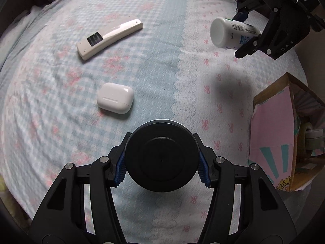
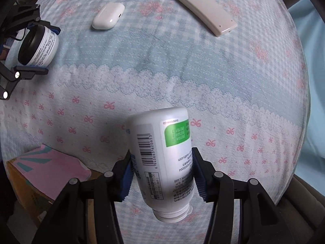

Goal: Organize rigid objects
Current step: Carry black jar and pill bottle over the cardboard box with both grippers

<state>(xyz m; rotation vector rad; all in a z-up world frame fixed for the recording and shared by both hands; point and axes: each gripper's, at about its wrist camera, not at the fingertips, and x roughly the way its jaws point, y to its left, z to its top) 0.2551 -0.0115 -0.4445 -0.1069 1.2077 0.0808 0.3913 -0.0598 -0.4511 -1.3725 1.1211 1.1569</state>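
Observation:
My left gripper is shut on a round jar with a black lid and holds it above the bed; it also shows in the right wrist view. My right gripper is shut on a white pill bottle with a green label and barcode, held off the bed; the bottle also shows in the left wrist view. A white earbuds case and a cream remote control lie on the bedsheet.
The bed is covered with a blue checked sheet with pink bows. An open cardboard box with pink flaps stands at the bed's edge, with some items inside; it shows in the right wrist view at lower left.

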